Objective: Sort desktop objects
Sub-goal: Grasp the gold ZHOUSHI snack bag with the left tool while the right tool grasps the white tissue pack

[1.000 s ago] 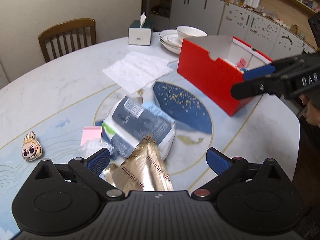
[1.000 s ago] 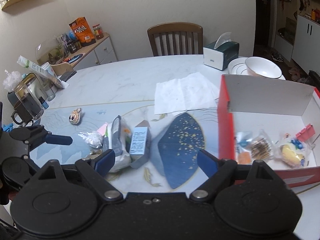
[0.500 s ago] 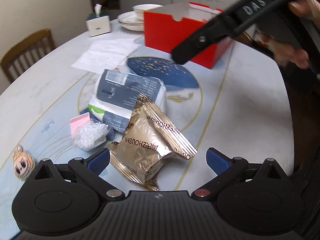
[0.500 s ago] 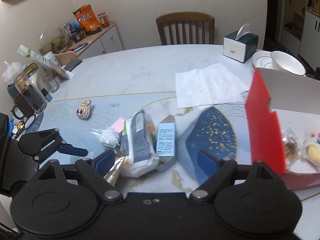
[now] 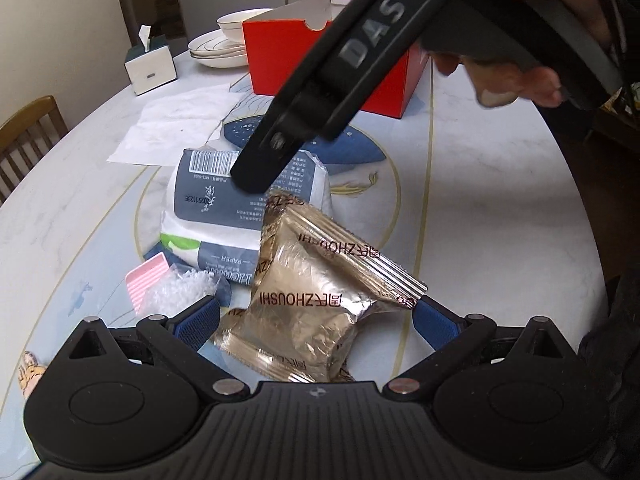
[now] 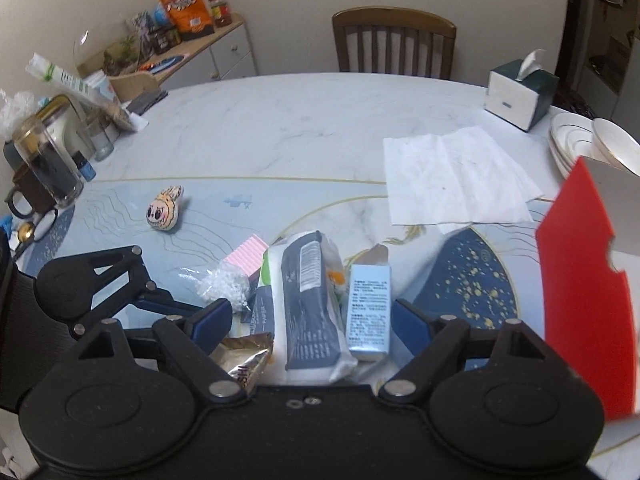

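Only the right wrist view shows the silver box (image 6: 369,312); both fingers apart.

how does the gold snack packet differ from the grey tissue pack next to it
The gold packet is shiny crinkled foil with crimped ends; the tissue pack is soft matte plastic, grey and white with a barcode.
The packet is smaller; the tissue pack is bulkier and longer.
The packet sits between the left gripper's open fingers; the tissue pack lies beyond them, between the right gripper's fingers in its own view.
Both are sealed, printed with text, and lie on the table, touching.
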